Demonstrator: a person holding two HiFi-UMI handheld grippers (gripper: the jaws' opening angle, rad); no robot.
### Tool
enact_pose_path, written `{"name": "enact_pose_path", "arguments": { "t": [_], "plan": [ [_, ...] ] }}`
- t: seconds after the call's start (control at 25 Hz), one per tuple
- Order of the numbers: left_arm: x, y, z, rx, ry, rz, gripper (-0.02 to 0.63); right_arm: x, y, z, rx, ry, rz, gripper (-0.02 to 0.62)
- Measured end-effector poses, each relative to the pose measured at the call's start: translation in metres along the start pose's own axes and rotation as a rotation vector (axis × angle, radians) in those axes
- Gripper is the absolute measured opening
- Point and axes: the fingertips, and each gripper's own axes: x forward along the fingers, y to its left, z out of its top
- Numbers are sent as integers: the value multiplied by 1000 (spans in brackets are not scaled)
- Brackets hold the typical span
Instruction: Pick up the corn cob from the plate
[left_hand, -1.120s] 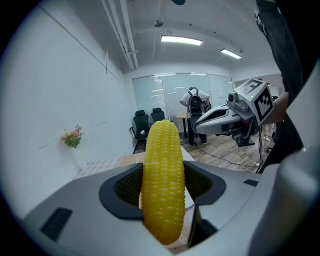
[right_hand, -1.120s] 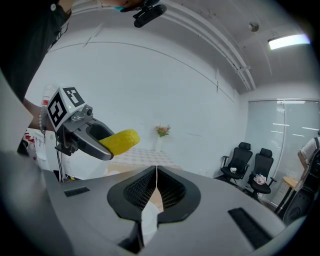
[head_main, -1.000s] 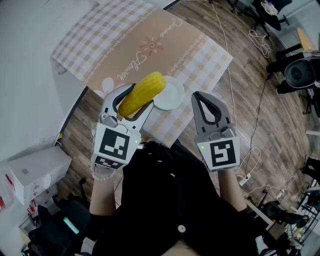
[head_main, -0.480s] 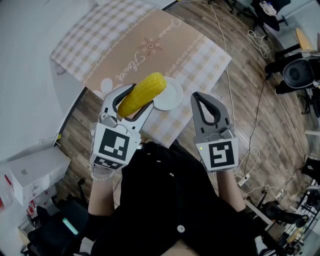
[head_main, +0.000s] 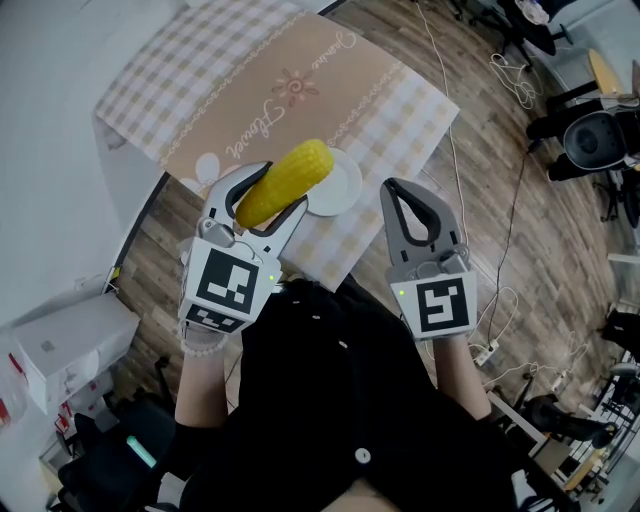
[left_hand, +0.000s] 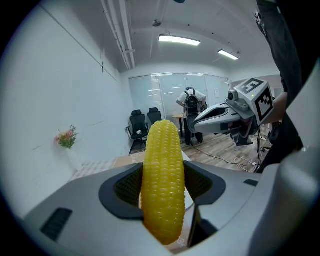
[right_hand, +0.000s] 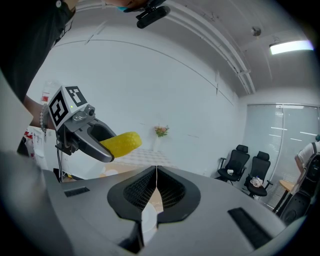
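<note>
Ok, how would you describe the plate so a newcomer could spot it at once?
Start at the checked beige tablecloth in the head view. Near its closest edge lies a small round white plate, empty, right behind the corn cob held by the left gripper. It is the only dish there.

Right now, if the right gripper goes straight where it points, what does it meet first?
Probably nothing near: the shut right gripper aims above the table, toward the flowers at the far wall. Depth is unclear.
</note>
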Motion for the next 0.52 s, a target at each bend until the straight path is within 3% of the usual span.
{"name": "enact_pose_path", "arguments": {
  "t": [0.52],
  "plan": [
    [10,1,-4,-19,16,-13,256,3,-8,-6,9,12,-6,43]
  ]
}}
